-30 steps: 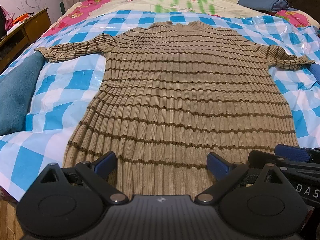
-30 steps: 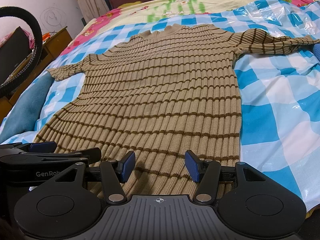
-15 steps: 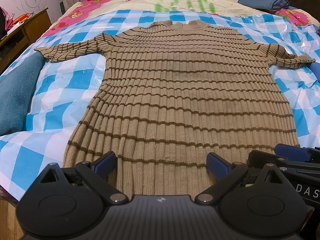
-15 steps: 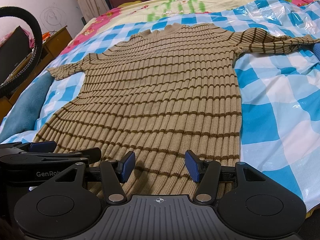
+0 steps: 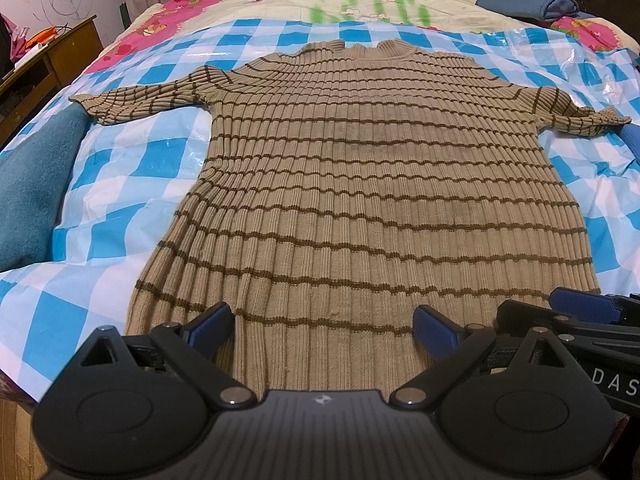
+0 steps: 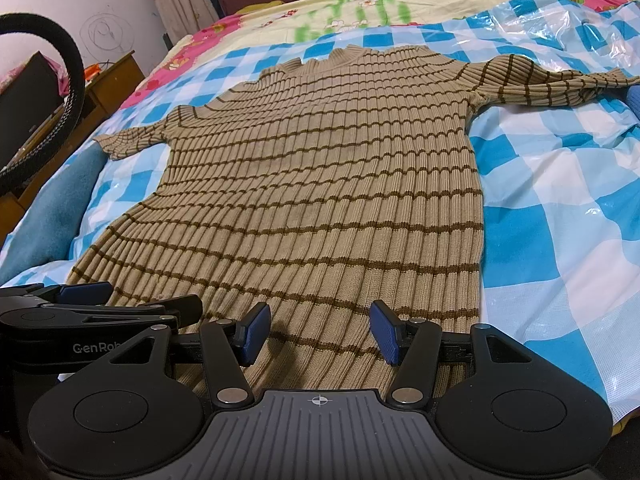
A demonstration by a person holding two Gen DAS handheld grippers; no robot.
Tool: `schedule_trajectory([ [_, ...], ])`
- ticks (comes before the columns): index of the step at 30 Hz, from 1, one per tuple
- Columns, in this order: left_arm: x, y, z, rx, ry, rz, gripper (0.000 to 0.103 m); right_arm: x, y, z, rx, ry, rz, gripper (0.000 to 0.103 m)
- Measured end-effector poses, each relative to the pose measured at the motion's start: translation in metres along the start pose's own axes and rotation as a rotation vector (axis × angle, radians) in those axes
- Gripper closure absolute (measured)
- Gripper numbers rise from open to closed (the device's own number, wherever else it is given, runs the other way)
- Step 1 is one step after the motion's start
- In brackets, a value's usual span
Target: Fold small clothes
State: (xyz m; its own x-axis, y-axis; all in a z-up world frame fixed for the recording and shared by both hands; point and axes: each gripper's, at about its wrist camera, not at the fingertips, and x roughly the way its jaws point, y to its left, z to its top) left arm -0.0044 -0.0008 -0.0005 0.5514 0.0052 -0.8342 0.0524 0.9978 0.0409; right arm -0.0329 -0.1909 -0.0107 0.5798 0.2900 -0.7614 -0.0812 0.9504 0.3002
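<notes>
A tan ribbed sweater with thin brown stripes (image 5: 368, 184) lies flat on the bed, collar far, hem near, both short sleeves spread out; it also shows in the right wrist view (image 6: 320, 184). My left gripper (image 5: 322, 326) is open, its blue pads over the left part of the hem. My right gripper (image 6: 320, 334) is open over the right part of the hem. Each gripper shows at the edge of the other's view: the right gripper (image 5: 576, 312), the left gripper (image 6: 100, 304). Neither holds cloth.
A blue-and-white checked plastic sheet (image 5: 132, 168) covers the bed under the sweater. A teal towel (image 5: 28, 184) lies at the left edge. A folded blue cloth (image 5: 528, 4) sits far right. A wooden cabinet (image 5: 52, 60) stands left of the bed.
</notes>
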Motion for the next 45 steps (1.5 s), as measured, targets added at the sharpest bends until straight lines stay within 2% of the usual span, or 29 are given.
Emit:
schedule_trajectory([
  [10, -0.001, -0.001, 0.001, 0.008, -0.011, -0.001, 0.002, 0.001, 0.0, -0.001, 0.003, -0.001, 0.002, 0.048],
  [14, -0.006, -0.002, 0.008, 0.028, -0.033, -0.007, 0.001, -0.001, -0.001, 0.0, 0.01, -0.013, 0.004, 0.045],
  [17, -0.011, -0.006, 0.017, 0.053, -0.053, -0.016, 0.001, -0.007, -0.004, 0.008, 0.012, -0.025, 0.017, 0.045],
  [24, -0.014, -0.022, 0.058, 0.104, -0.131, -0.036, 0.001, -0.021, -0.024, 0.038, 0.053, -0.119, 0.0, 0.045],
  [30, 0.012, -0.048, 0.078, 0.15, -0.104, -0.057, 0.001, -0.013, -0.062, 0.06, 0.134, -0.144, -0.067, 0.045],
  [34, 0.028, -0.071, 0.087, 0.189, -0.077, -0.104, 0.001, -0.005, -0.098, 0.077, 0.213, -0.162, -0.116, 0.045],
  [39, 0.042, -0.103, 0.114, 0.246, -0.093, -0.159, 0.001, -0.004, -0.143, 0.111, 0.29, -0.226, -0.178, 0.045],
  [42, 0.053, -0.122, 0.132, 0.264, -0.102, -0.185, 0.001, -0.001, -0.178, 0.134, 0.381, -0.262, -0.188, 0.046],
  [45, 0.063, -0.138, 0.144, 0.281, -0.11, -0.199, 0.001, 0.008, -0.214, 0.155, 0.467, -0.297, -0.234, 0.049],
])
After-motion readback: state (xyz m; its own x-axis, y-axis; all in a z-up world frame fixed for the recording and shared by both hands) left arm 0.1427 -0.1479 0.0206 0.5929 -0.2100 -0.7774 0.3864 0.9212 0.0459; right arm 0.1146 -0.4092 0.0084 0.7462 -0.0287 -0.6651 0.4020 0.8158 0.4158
